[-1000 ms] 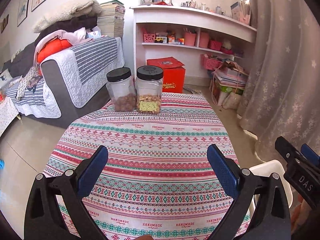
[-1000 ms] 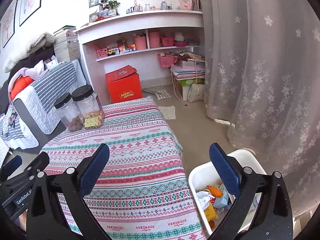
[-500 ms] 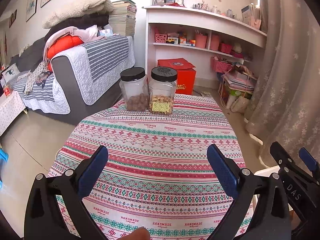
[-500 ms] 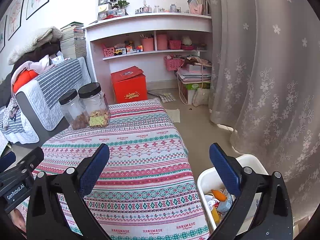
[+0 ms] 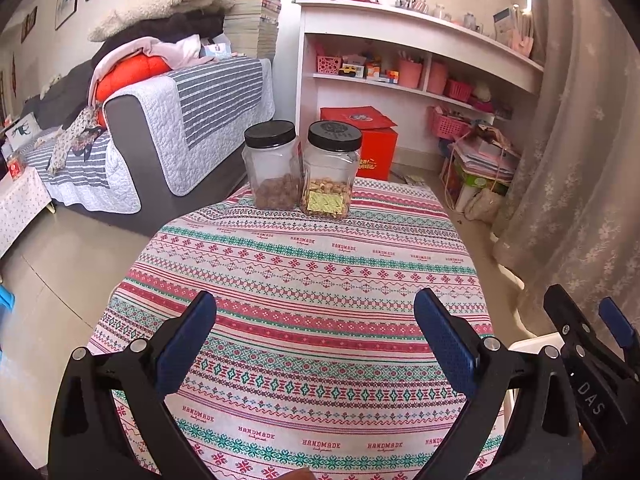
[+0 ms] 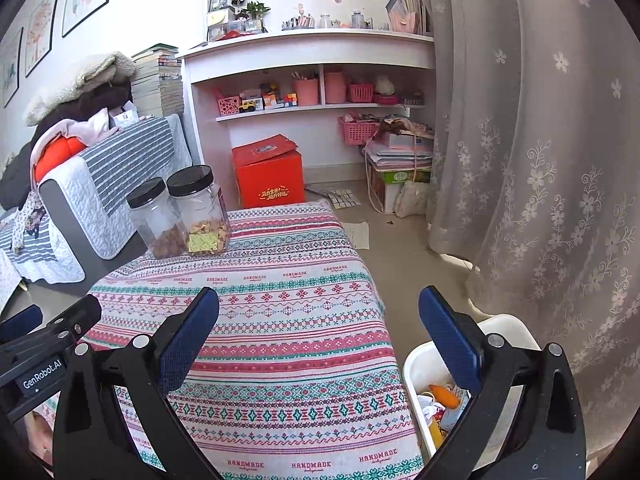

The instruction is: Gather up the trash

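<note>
A white trash bin (image 6: 412, 364) stands on the floor at the table's right side and holds several scraps of trash (image 6: 438, 408). Its rim barely shows in the left wrist view (image 5: 524, 345). My left gripper (image 5: 316, 344) is open and empty above the near part of the patterned tablecloth (image 5: 312, 280). My right gripper (image 6: 320, 336) is open and empty, over the table's right edge and the bin. Each gripper shows at the edge of the other's view. No loose trash shows on the table.
Two black-lidded clear jars (image 5: 274, 166) (image 5: 330, 170) with snacks stand at the table's far edge. A sofa (image 5: 168, 120) is at the left, a red box (image 6: 270, 178) and white shelves (image 6: 308, 76) behind, a curtain (image 6: 540, 160) at the right.
Both views have tilted up and swung a little, so the jars sit lower and more central in frame. Both grippers stay open and empty.
</note>
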A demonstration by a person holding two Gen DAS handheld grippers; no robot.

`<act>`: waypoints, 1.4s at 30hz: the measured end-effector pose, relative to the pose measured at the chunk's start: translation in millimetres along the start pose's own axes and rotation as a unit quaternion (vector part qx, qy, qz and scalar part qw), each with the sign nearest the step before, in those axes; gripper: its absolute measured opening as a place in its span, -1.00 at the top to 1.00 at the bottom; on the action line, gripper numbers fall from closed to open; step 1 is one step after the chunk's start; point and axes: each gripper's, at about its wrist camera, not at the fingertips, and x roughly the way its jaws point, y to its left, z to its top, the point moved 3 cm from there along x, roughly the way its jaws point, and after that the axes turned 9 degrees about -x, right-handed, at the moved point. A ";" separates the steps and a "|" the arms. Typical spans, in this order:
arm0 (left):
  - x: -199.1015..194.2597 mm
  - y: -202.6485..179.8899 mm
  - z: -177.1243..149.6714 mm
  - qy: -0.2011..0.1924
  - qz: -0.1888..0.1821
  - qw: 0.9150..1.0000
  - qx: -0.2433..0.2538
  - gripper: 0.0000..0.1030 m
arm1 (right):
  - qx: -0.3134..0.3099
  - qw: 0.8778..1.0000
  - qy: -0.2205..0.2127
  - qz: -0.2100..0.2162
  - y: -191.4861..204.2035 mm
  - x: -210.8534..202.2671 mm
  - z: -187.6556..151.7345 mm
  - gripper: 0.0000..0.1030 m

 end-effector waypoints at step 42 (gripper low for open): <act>1.5 6.5 -0.2 -0.007 -0.004 1.000 0.009 -0.74 | -0.003 1.000 0.009 0.016 2.4 4.6 -2.1 -0.86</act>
